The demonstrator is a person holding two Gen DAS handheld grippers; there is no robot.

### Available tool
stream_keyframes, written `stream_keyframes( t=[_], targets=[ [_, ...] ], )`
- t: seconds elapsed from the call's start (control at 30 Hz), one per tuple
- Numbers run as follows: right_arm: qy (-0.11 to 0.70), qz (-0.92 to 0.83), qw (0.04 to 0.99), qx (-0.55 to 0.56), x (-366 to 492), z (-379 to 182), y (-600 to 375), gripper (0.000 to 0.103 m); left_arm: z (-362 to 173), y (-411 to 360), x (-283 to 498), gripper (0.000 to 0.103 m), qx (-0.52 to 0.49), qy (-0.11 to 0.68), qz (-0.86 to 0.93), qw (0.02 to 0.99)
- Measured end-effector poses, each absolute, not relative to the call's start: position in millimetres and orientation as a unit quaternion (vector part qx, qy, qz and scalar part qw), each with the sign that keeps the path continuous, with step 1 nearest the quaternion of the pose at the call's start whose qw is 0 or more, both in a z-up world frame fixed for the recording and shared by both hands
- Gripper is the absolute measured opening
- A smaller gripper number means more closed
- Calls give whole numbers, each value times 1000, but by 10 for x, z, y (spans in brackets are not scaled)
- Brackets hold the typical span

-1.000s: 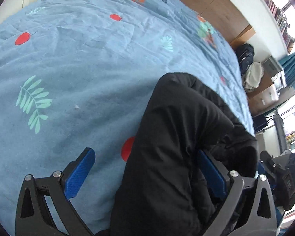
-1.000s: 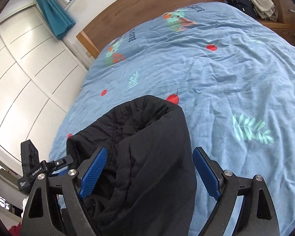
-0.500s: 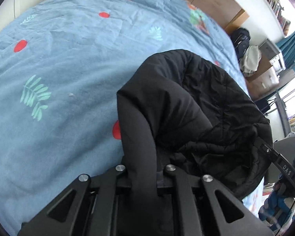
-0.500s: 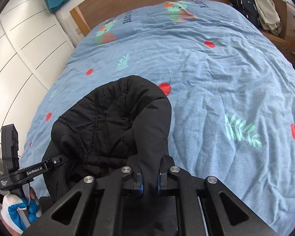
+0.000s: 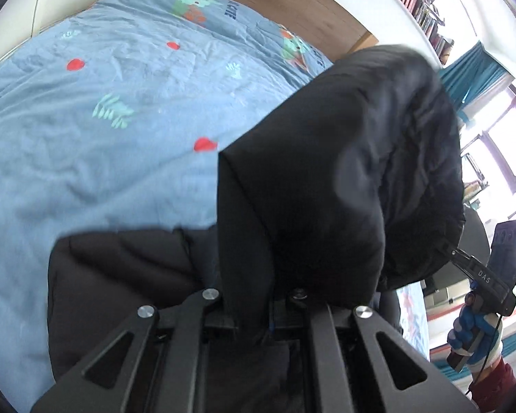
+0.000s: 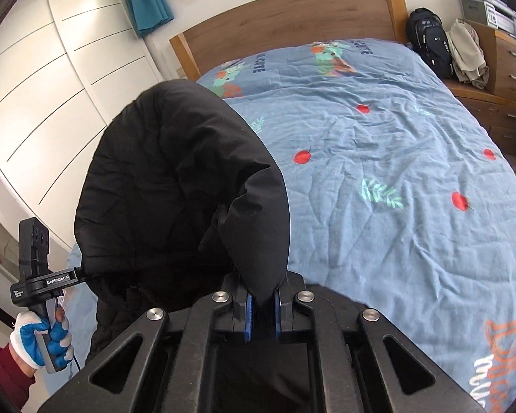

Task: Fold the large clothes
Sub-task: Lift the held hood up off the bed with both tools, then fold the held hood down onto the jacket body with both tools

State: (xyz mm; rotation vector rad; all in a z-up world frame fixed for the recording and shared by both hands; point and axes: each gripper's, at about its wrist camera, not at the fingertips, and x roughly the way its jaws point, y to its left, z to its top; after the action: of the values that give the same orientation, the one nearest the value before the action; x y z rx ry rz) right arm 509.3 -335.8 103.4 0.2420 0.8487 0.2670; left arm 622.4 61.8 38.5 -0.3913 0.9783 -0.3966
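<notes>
Left claw [image 5: 254, 309]: clamped on a fold of the black coat [image 5: 326, 172]. Right claw [image 6: 262, 304]: pinched shut on another fold of same. Both wide apart a second ago, now closed on fabric. Coat lifted off the bed [image 6: 378, 172], bulging between claws, lower part trailing over near edge. Likely readied for spreading flat ahead. Beyond: headboard [image 6: 292, 17].

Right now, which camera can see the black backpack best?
The right wrist view. The black backpack sits whole and sharp at the far corner of the bed, beside the wooden headboard. In the left wrist view the lifted black jacket covers that corner, so no backpack shows there.
</notes>
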Motion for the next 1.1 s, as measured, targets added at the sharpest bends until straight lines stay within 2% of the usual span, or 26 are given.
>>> stream_keyframes(
  t=[0.17,0.3,0.37,0.47,0.5,0.57,0.73,0.83,1.03,1.1],
  targets=[
    [449,109,875,142,4551,674,-3429,11,50,677,5748,14,-189,499,-166,829],
    [490,81,858,132,4296,273,-3443,16,-15,683,5569,16,-166,515,-150,827],
    [501,66,852,141,4208,149,-3503,25,-14,735,5505,26,-166,527,-136,823],
    [509,44,844,164,4054,77,-3635,29,-5,866,5360,28,-169,540,-121,815],
    [511,38,842,168,3996,84,-3680,31,26,908,5290,28,-170,543,-117,814],
    [515,25,840,170,3897,123,-3756,41,92,1030,5141,28,-177,549,-106,810],
    [500,-2,852,155,3747,468,-3902,47,453,1177,4868,28,-177,530,-90,825],
    [479,6,866,142,3765,752,-3829,51,746,1155,4780,34,-173,511,-98,836],
    [456,62,880,113,4043,974,-3355,60,1158,656,5033,38,-114,484,-148,855],
    [458,83,880,91,4125,939,-3129,61,1200,428,5118,43,-94,477,-169,857]
  ],
)
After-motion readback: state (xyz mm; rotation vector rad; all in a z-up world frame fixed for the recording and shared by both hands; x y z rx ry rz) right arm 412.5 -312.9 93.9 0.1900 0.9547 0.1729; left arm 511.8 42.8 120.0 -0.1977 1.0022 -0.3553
